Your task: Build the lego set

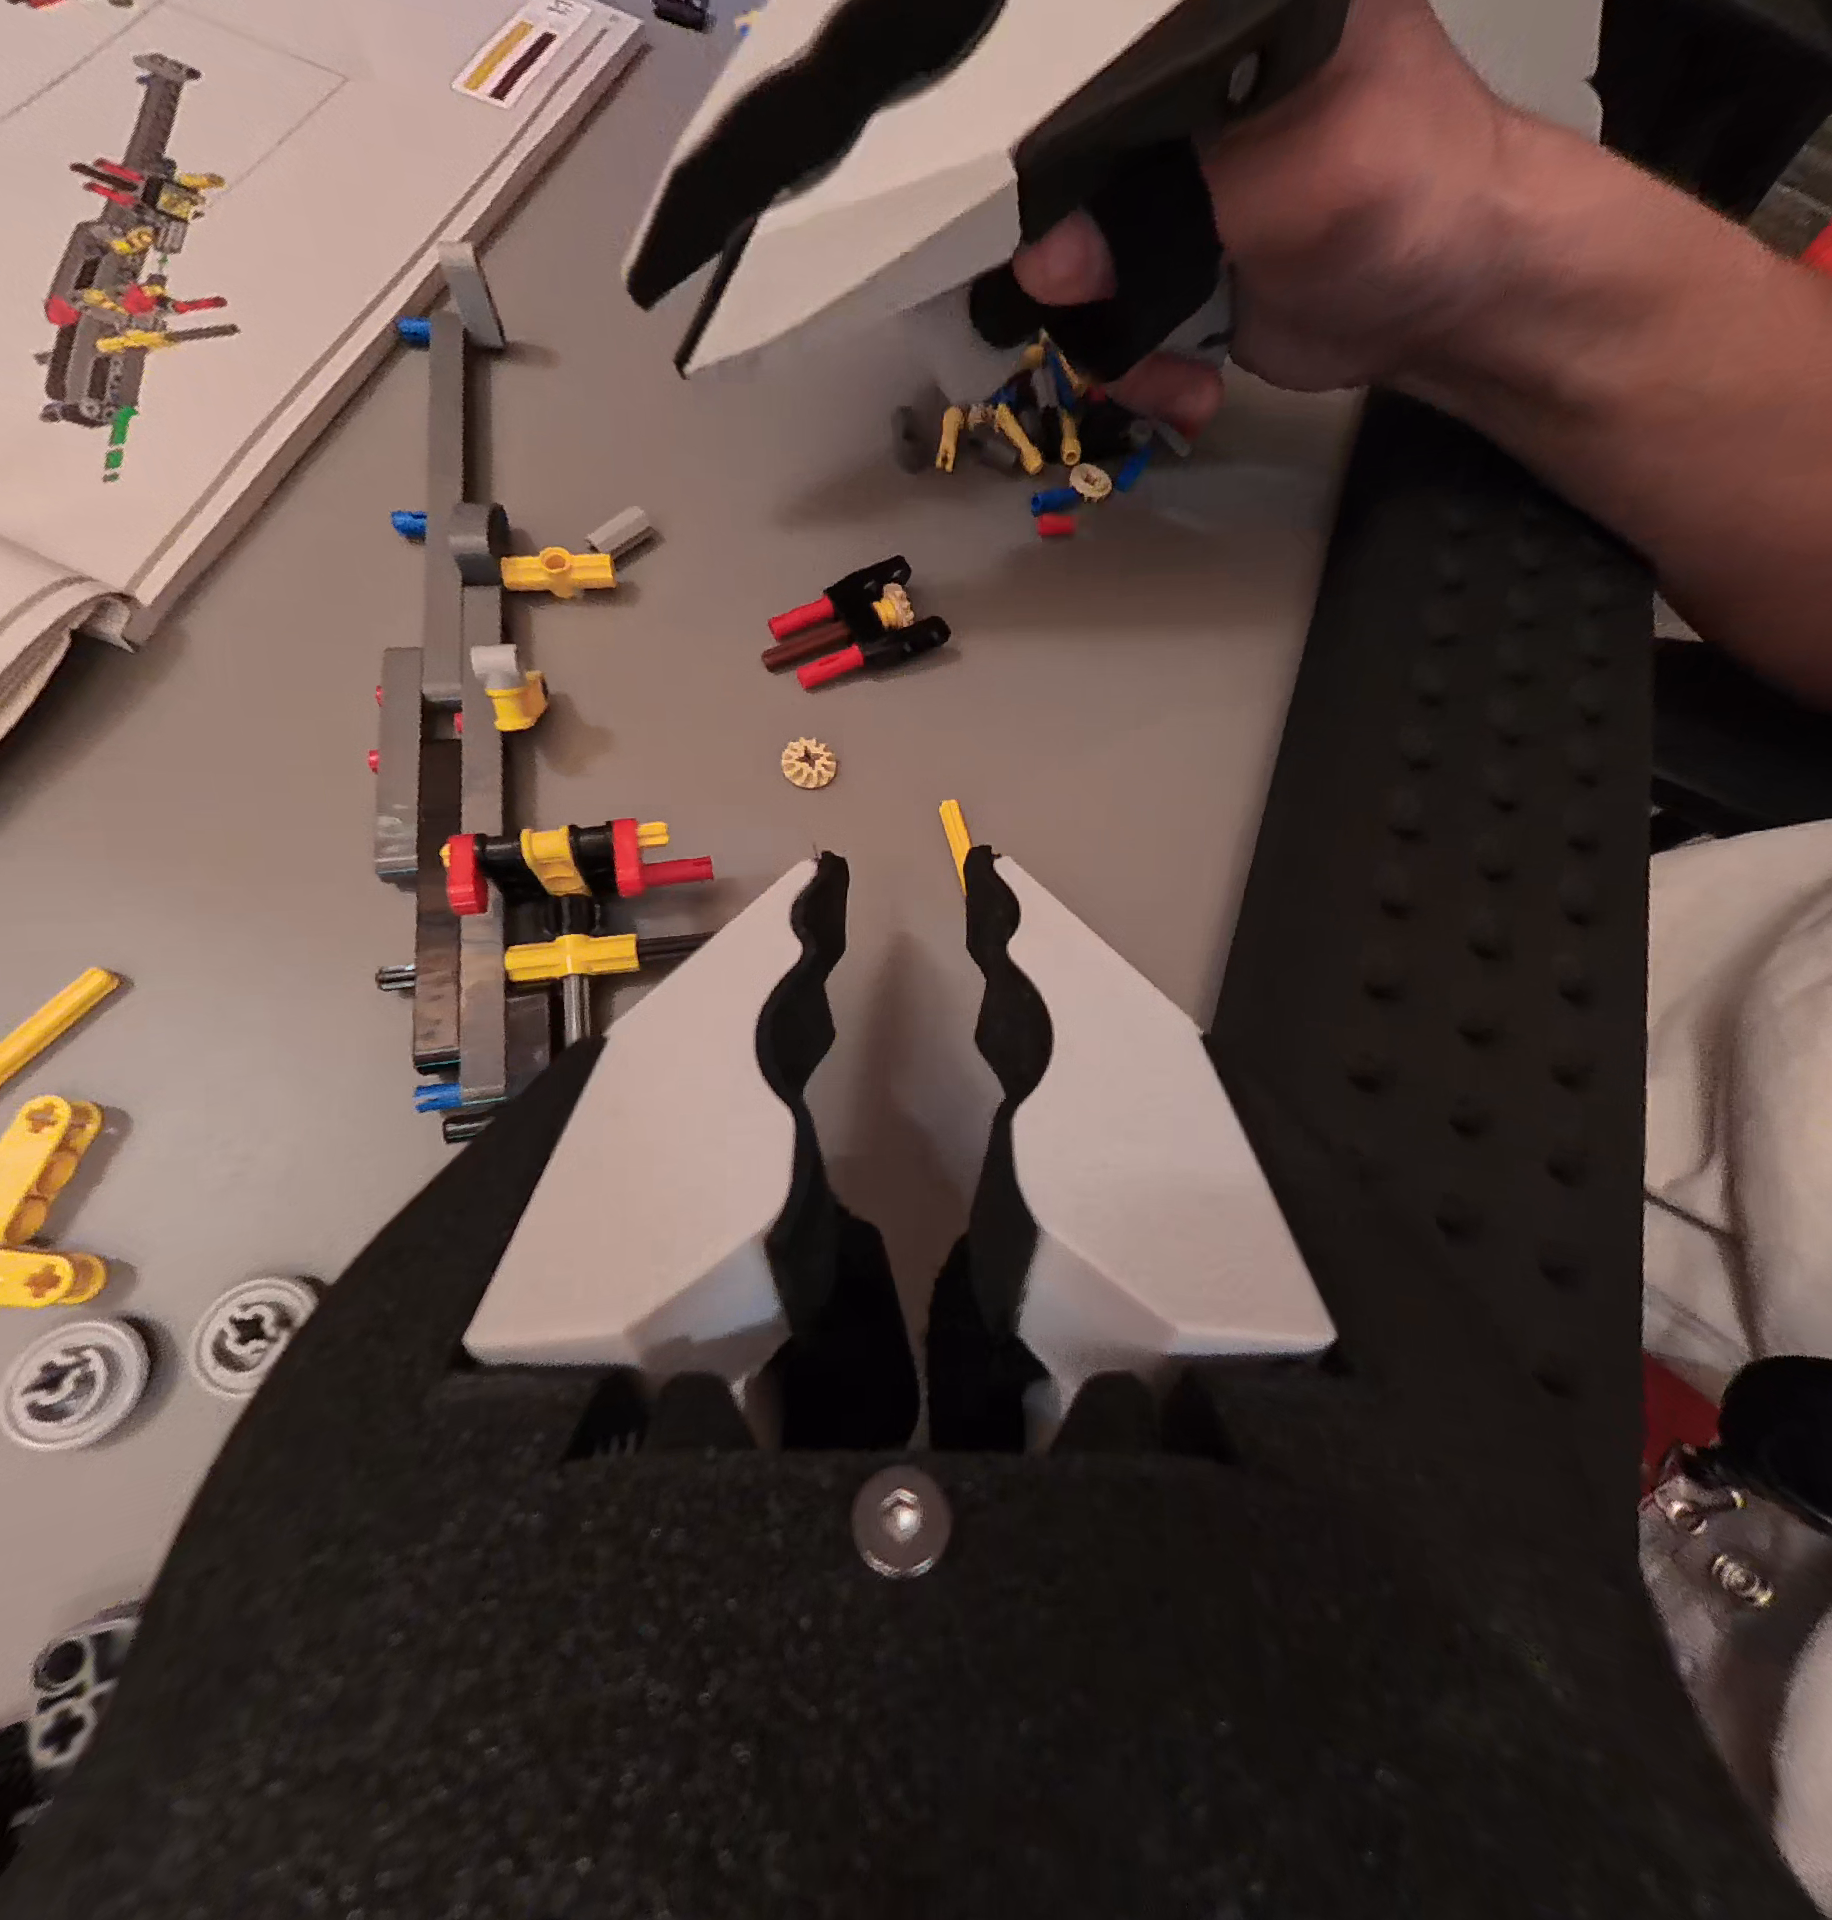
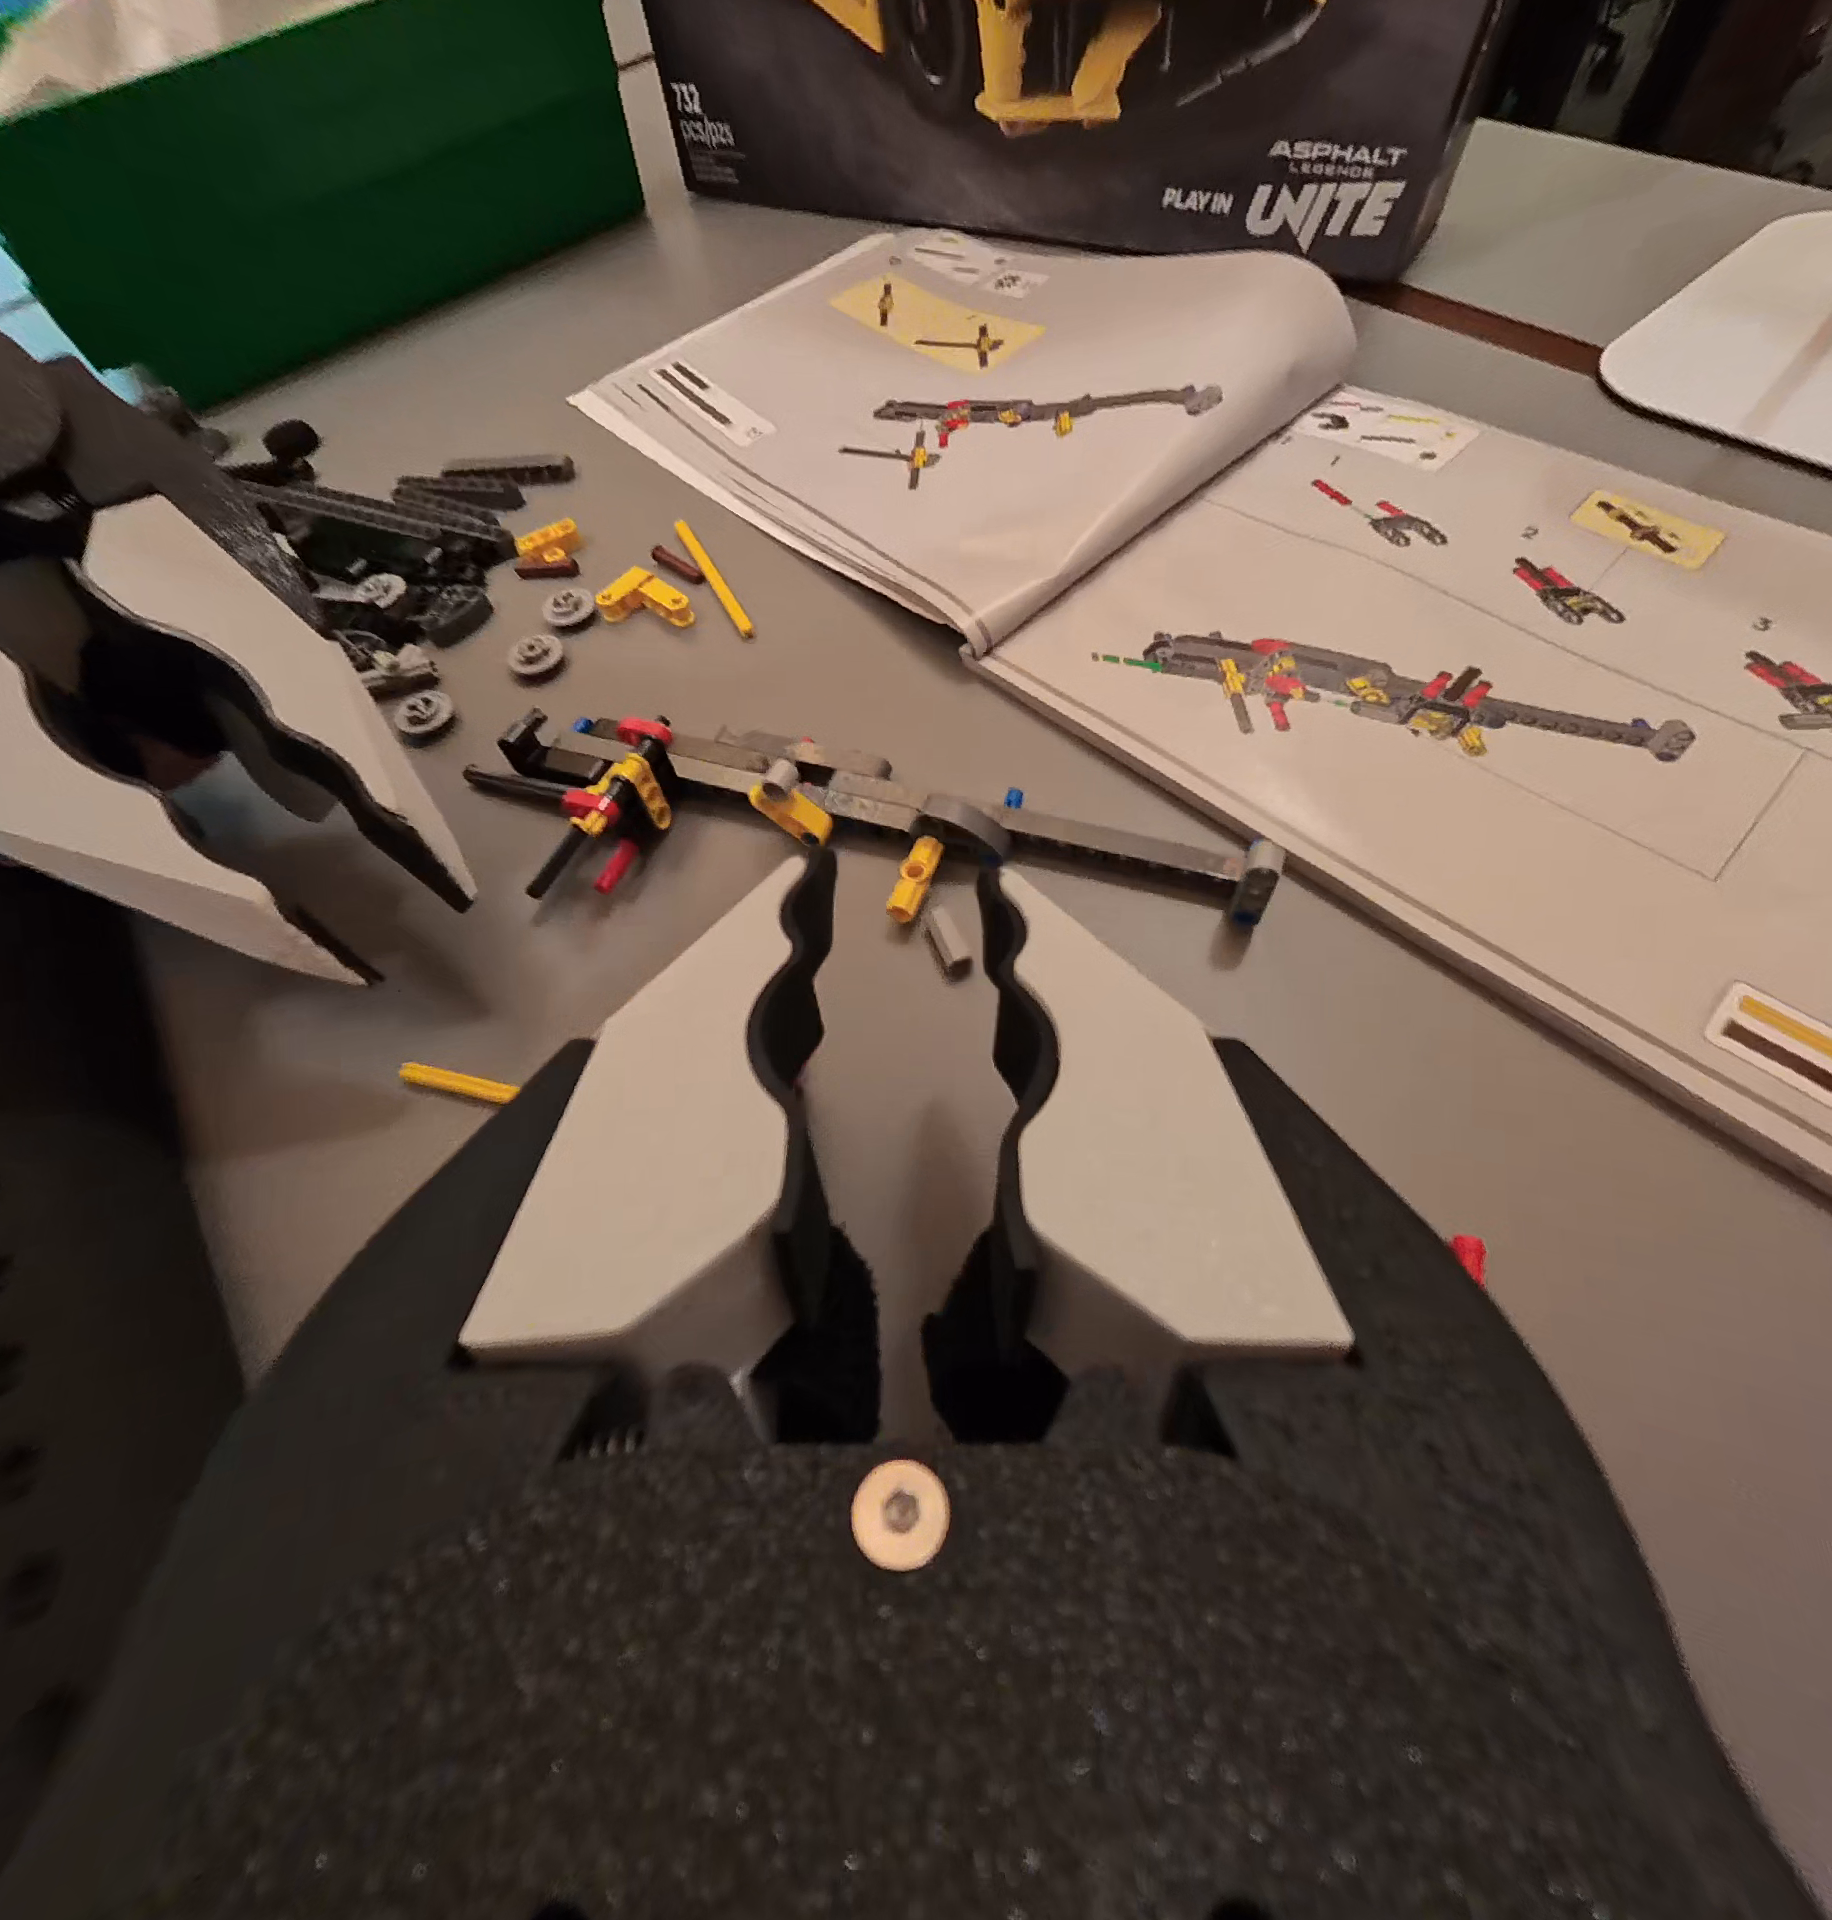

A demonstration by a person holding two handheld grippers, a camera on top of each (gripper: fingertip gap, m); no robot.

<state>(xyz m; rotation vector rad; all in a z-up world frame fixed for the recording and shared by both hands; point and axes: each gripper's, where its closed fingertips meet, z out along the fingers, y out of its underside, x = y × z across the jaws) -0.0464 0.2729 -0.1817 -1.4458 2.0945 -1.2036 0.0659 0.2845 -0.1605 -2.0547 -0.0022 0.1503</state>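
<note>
The long grey Lego assembly (image 1: 442, 582) with yellow, red and black parts lies on the grey table, left of my left gripper (image 1: 904, 857). That gripper is open and empty, low over the table. A short yellow axle (image 1: 953, 836) lies by its right fingertip, and a tan gear (image 1: 808, 762) and a small black-and-red subassembly (image 1: 858, 621) lie just ahead. My right gripper (image 2: 904, 871) is open and empty, pointing at the assembly (image 2: 1099, 836). A yellow connector (image 2: 912, 878) and a small grey connector (image 2: 948, 940) lie between its fingertips.
The open instruction booklet (image 2: 1307, 831) lies right of the assembly, with the set's box (image 2: 1078, 125), a green bin (image 2: 299, 187) and a white tray (image 2: 1753, 332) behind. Black beams and grey wheels (image 2: 424, 530) lie far left. A pile of small pins (image 1: 1047, 436) sits under the hand holding the right gripper (image 1: 839, 177). From my left tips it is roughly 4 cm to the short yellow axle (image 1: 953, 836); from my right, 10 cm.
</note>
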